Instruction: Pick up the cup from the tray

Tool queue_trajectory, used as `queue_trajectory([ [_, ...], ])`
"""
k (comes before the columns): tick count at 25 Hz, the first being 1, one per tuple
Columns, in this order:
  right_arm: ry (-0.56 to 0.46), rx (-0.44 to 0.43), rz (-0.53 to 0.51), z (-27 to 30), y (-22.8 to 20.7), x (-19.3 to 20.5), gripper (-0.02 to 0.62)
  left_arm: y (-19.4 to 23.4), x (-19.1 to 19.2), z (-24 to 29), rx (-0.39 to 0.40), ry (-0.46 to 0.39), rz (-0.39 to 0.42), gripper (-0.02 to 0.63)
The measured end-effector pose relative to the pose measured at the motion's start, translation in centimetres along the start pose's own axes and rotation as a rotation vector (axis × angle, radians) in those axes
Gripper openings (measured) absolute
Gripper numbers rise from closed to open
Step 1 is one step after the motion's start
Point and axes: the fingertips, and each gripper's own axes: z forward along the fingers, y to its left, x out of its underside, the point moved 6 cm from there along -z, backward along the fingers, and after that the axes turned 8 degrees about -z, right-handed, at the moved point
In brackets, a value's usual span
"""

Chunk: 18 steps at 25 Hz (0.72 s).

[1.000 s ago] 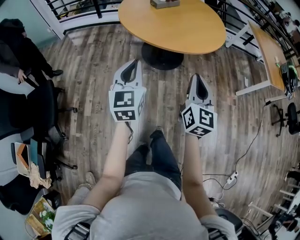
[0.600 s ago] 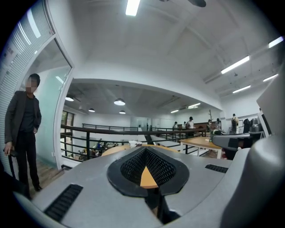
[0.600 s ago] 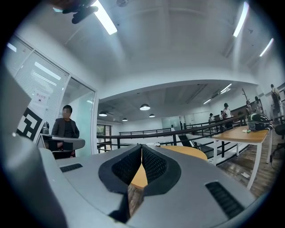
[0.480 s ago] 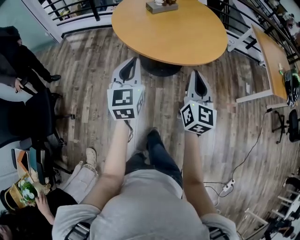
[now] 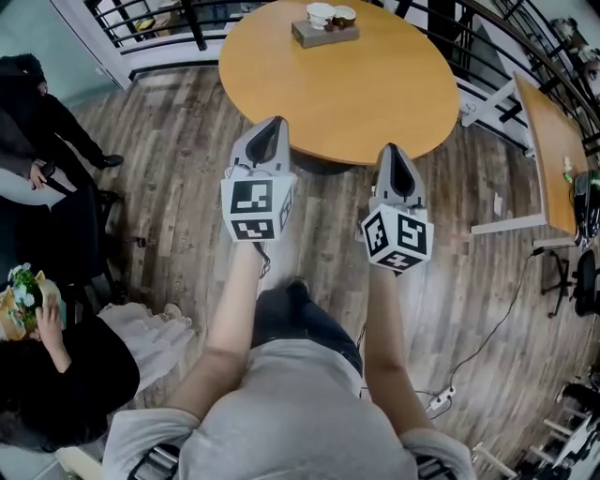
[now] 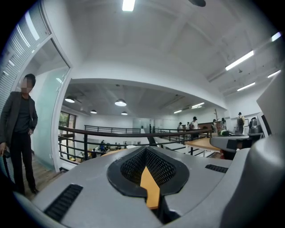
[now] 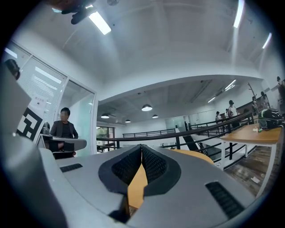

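A small grey tray (image 5: 319, 36) sits at the far side of a round wooden table (image 5: 375, 94). On the tray stand a white cup (image 5: 321, 13) and a second cup (image 5: 344, 15) with a brownish inside. My left gripper (image 5: 272, 122) and right gripper (image 5: 391, 148) are held level side by side at the table's near edge, well short of the tray. Both are shut with nothing between the pads. In the left gripper view the left gripper (image 6: 145, 149) has its pads meeting at the tip; the right gripper (image 7: 141, 146) looks the same in its view. Neither gripper view shows the cups.
A person in black (image 5: 37, 122) stands at the left, and another sits at the lower left holding flowers (image 5: 21, 295). A black railing (image 5: 150, 19) runs behind the table. A second desk (image 5: 548, 150) stands at the right. A power strip (image 5: 438, 403) and cable lie on the wood floor.
The table and tray have drawn closer and lower in the head view, and both cups now show. Both grippers reach the table's near edge, still shut. The seated person came further into view.
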Motion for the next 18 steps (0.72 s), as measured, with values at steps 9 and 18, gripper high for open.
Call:
queue_trajectory([
  [9, -0.001, -0.024, 0.021, 4.3, -1.5, 0.8, 0.008, 0.5, -0.1, 4.0, -0.018, 0.007, 0.001, 0.008],
  [18, 0.012, -0.042, 0.018, 10.7, -1.4, 2.0, 0.008, 3.8, 0.4, 9.8, -0.03, 0.017, -0.014, 0.008],
])
